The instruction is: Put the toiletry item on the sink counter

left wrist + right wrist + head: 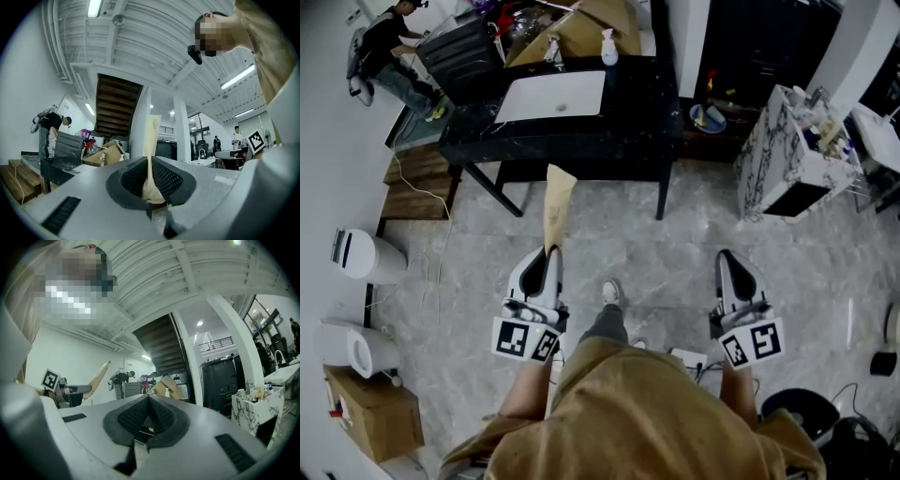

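– Clamps the beige tube (557, 202) by its near end in the left gripper (151, 161), long axis aimed straight at the sink counter (647, 122) ahead.

– Well apart from it, though. Carries the right gripper (149, 397) pinched together, empty, level alongside, no nearer.

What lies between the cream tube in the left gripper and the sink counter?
Only bare grey floor separates tube and counter, shown in the head view.
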Demonstrator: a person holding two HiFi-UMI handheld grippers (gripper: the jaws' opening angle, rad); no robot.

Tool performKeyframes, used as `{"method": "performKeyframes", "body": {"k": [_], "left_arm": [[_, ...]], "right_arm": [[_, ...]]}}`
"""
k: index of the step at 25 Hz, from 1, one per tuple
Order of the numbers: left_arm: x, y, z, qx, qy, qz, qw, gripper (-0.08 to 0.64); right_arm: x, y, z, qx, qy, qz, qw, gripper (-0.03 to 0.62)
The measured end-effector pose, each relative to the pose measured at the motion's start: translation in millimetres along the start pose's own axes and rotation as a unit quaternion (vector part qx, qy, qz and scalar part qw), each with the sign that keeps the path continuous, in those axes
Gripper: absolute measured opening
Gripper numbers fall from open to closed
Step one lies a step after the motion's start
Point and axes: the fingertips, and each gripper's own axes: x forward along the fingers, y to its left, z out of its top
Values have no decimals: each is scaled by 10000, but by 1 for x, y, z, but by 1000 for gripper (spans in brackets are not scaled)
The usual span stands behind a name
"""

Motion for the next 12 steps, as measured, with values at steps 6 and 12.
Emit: {"method": "performKeyframes", "body": {"k": [6, 12], "left_arm": [[63, 32, -25, -222, -1, -131, 9997, 28], [171, 91, -30, -379, -73, -326, 9987, 28]], "right_arm": [[47, -30, -12, -14, 185, -208, 9996, 0], [160, -64, -4, -140, 344, -185, 9991, 0]]}}
